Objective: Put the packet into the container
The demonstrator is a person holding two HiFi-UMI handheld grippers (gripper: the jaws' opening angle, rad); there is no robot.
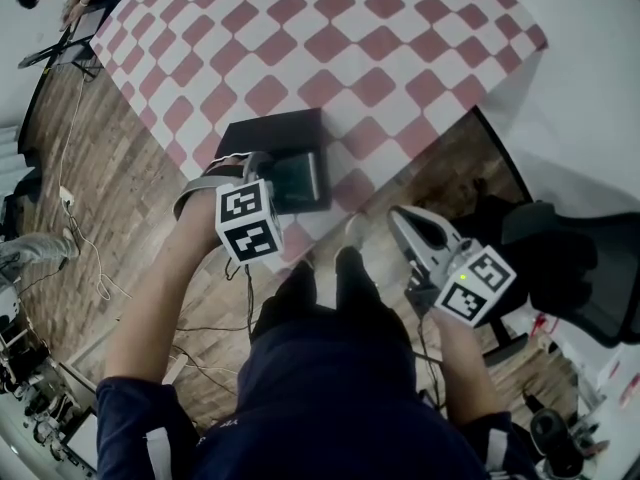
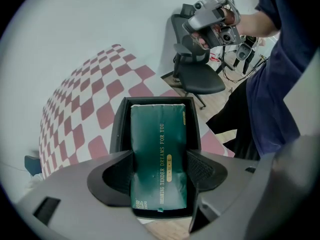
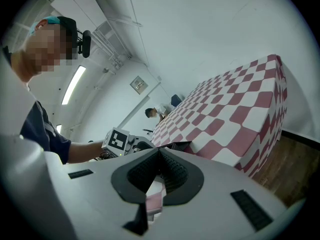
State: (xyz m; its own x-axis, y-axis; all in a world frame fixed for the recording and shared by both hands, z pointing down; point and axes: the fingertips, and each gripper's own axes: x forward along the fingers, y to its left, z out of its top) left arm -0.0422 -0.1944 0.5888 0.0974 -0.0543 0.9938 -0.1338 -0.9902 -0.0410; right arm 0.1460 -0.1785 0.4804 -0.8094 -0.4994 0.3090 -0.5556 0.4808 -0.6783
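The left claw [image 2: 160, 173] is clamped on the sides of the green packet [image 2: 157, 134], which lies inside the black container [image 2: 120, 129] on the checked desk [image 1: 400, 58], its long axis pointing straight ahead. The right claw [image 3: 159, 156], closed and empty, hangs well apart.

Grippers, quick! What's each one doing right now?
Left gripper: closed on the green packet.
Right gripper: closed, holding nothing.

Dark green packet [image 2: 159, 154], gold lettering, lengthwise inside black rectangular container [image 2: 119, 129] at checkered tabletop [image 2: 80, 104] edge.
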